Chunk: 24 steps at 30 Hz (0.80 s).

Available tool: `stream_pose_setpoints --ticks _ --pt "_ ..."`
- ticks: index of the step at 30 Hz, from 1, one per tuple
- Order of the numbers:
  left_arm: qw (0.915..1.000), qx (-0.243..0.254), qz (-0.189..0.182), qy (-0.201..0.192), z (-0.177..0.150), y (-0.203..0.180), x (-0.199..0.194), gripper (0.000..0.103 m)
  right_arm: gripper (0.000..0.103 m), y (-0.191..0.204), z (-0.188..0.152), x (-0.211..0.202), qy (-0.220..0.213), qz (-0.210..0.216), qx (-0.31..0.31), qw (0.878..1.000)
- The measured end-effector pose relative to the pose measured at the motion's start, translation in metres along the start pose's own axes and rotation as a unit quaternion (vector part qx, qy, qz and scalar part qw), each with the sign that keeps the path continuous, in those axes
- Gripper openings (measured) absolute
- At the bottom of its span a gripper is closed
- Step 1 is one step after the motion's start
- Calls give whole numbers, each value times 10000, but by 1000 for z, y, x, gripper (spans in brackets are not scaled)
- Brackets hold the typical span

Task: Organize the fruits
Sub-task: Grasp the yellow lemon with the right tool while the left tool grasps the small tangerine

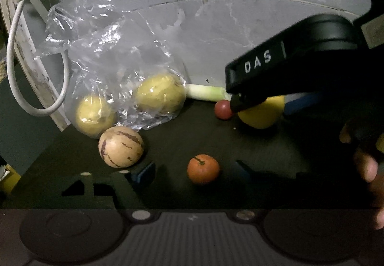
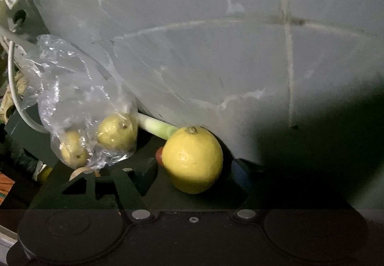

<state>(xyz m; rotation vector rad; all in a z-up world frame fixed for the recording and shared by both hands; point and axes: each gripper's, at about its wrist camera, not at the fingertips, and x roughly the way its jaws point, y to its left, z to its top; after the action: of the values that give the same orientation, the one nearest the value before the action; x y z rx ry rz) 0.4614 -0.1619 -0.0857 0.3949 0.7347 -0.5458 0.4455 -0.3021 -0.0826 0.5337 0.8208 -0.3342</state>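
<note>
A small orange tangerine [image 1: 203,168] lies on the dark counter between the spread fingers of my left gripper [image 1: 194,171], which is open and not touching it. A cream melon with purple stripes [image 1: 121,147] sits just to its left. My right gripper [image 1: 266,107], a black body marked DAS, is shut on a yellow lemon [image 1: 261,114] beside the grey wall. In the right wrist view that lemon [image 2: 193,160] fills the gap of the right gripper [image 2: 195,173]. A small red fruit [image 1: 223,109] lies against the lemon's left side.
A clear plastic bag [image 1: 100,49] holds two yellow-green fruits [image 1: 160,94] [image 1: 94,115] at the back left. A pale green stalk [image 1: 206,92] lies along the marbled wall [image 1: 216,25]. A white cable [image 1: 12,61] loops at the left. A hand [image 1: 367,165] shows at the right.
</note>
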Motion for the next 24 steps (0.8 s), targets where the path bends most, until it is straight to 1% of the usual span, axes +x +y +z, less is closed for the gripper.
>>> stream_pose_setpoints --ticks 1,3,4,6,7,9,10,12,14,17,24 --pt "10000 -10 -3 -4 0 0 1 70 66 -1 0 1 13 13 14 10000" --pt "10000 -43 -35 -5 0 0 3 63 65 -1 0 2 5 36 12 10000" --pt "10000 -69 -54 -14 0 0 4 62 65 -1 0 3 1 50 4 10000" --pt "9999 -110 -67 -27 1 -1 6 55 62 -1 0 4 7 94 16 10000" --pt "9999 -140 -54 -24 2 -1 6 53 60 -1 0 4 13 123 18 9999" --pt "9997 -253 -76 2 3 1 8 43 56 -1 0 4 10 169 -1 9999" --pt "9995 -316 -95 16 4 2 8 42 56 0 0 4 9 163 -3 9999" --pt "9991 -412 -126 54 4 4 9 36 56 -2 0 3 4 195 29 9998" --pt "9989 -449 -148 73 4 4 8 33 56 -4 0 2 6 224 21 9997" --pt "9987 -490 -97 119 4 2 7 32 56 -5 1 1 27 250 54 9997" --pt "9953 -918 -51 291 4 4 6 31 55 -7 -3 -5 66 289 -31 9996"
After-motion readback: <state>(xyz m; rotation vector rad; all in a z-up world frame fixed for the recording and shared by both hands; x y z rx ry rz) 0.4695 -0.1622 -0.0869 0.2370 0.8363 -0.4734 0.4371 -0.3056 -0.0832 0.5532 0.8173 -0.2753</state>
